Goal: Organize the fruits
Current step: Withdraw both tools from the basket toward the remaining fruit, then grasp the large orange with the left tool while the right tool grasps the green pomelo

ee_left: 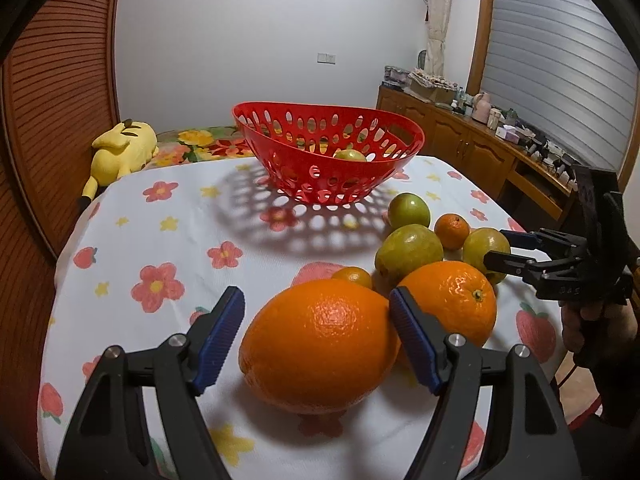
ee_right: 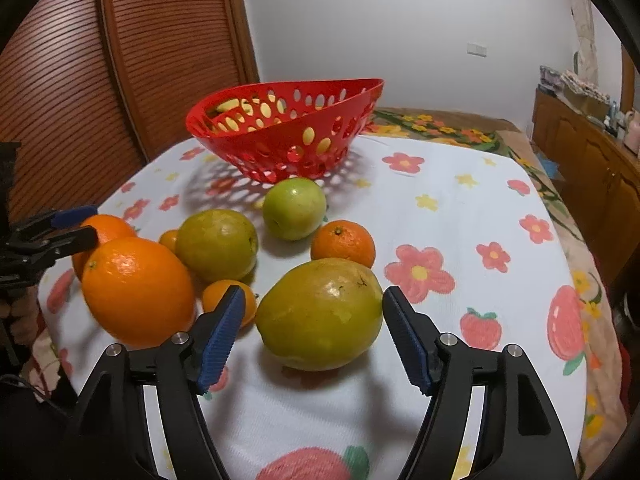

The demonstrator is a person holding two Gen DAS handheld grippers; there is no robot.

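Orange (ee_left: 320,344) between open left gripper (ee_left: 316,312)

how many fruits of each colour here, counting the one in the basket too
large oranges: 2
small oranges: 3
green fruits: 4, one of them in the red basket
total: 9
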